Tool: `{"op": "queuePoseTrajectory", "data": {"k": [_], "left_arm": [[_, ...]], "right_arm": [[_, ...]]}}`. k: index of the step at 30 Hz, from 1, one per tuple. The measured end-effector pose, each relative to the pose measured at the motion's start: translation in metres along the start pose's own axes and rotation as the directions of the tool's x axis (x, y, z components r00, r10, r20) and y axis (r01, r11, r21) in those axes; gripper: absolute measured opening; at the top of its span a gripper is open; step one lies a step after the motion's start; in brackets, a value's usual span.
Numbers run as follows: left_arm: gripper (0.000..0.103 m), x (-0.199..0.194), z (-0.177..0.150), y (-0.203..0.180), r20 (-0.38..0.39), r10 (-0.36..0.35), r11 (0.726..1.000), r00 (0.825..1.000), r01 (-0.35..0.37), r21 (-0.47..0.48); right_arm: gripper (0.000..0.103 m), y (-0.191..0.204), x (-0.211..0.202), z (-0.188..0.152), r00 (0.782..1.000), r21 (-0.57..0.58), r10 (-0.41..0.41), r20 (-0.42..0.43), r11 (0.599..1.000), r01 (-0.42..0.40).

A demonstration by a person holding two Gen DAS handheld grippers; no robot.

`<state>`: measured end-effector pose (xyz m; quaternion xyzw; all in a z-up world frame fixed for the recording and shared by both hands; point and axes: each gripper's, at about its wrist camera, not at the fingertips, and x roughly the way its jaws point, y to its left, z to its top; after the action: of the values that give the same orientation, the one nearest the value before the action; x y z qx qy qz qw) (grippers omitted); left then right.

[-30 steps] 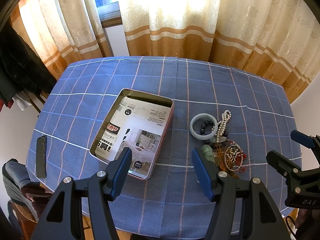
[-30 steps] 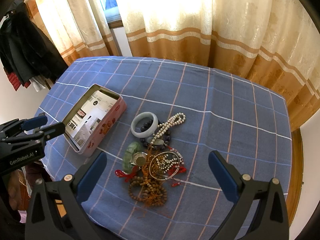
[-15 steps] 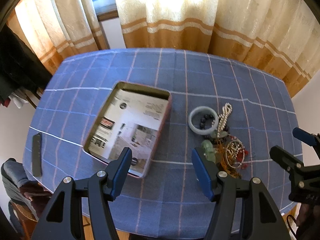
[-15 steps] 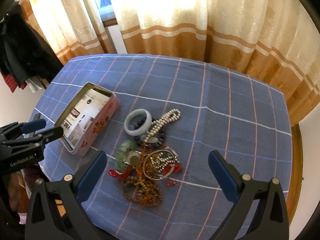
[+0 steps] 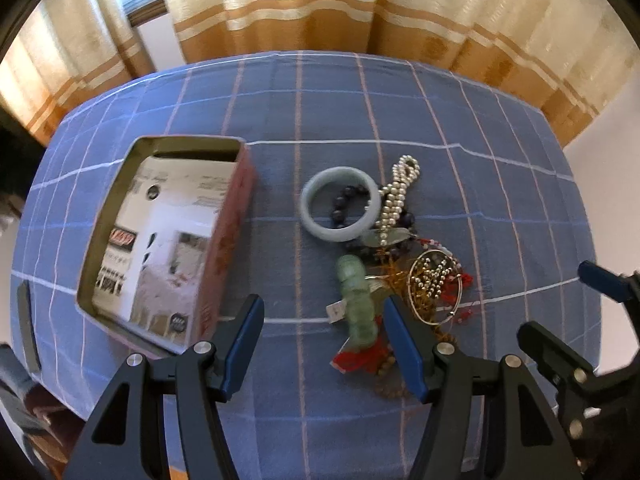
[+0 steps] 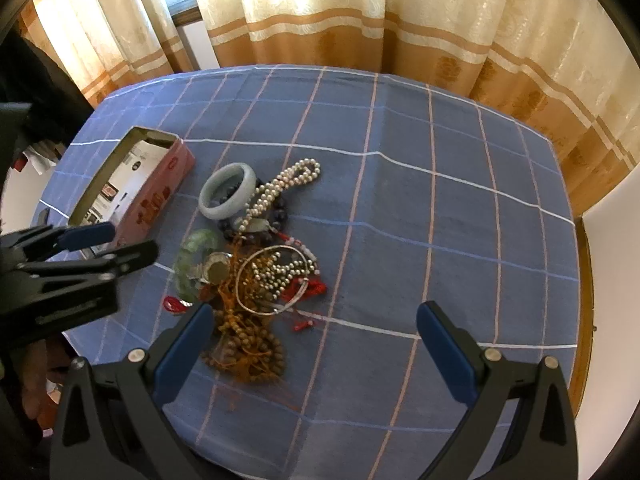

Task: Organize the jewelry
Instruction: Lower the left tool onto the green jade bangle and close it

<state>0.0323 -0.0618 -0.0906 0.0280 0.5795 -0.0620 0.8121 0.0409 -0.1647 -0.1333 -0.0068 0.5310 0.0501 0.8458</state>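
Note:
A pile of jewelry lies on the blue checked tablecloth [image 6: 440, 208]: a pale jade bangle [image 5: 340, 210] [image 6: 229, 196], a pearl strand [image 5: 396, 196] [image 6: 280, 190], a green bead bracelet [image 5: 356, 296] [image 6: 192, 256], a thin metal hoop with beads [image 6: 272, 280] and brown wooden beads [image 6: 248, 348]. An open pink tin [image 5: 168, 240] [image 6: 132, 188], lined with printed paper, stands left of the pile. My left gripper [image 5: 324, 344] hangs open above the cloth near the green bracelet. My right gripper [image 6: 316, 344] is open just this side of the pile, empty.
Cream and tan curtains [image 6: 360, 20] hang behind the table. A dark flat object [image 5: 26, 320] lies at the table's left edge. Dark clothing [image 6: 36, 80] hangs at far left. The cloth right of the pile is bare. The table drops off close below both grippers.
Both grippers have moved forward and lower toward the table, so the tin and the jewelry pile look larger. Nothing has been picked up; both stay open.

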Motion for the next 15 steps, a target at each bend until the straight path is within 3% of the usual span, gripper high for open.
{"op": "queuePoseTrajectory", "data": {"k": [7, 9, 10, 15], "left_arm": [[0.061, 0.037, -0.002, -0.008, -0.069, -0.030, 0.999, 0.997, 0.031, 0.013], [0.024, 0.042, -0.004, -0.007, -0.084, -0.057, 0.998, 0.995, 0.058, 0.012], [0.019, 0.043, -0.006, -0.006, -0.094, -0.067, 0.998, 0.993, 0.068, 0.011], [0.018, 0.014, -0.005, 0.004, -0.024, -0.094, 0.996, 0.995, 0.094, 0.002]], "right_arm": [[0.103, -0.003, 0.006, -0.006, 1.000, 0.002, -0.007, -0.017, 1.000, 0.007], [0.103, -0.003, 0.007, -0.008, 1.000, -0.003, -0.005, -0.021, 1.000, 0.005], [0.103, -0.003, 0.008, -0.008, 1.000, -0.005, -0.004, -0.022, 1.000, 0.004], [0.103, -0.003, 0.012, -0.008, 1.000, -0.002, 0.004, -0.024, 1.000, -0.004]]}}
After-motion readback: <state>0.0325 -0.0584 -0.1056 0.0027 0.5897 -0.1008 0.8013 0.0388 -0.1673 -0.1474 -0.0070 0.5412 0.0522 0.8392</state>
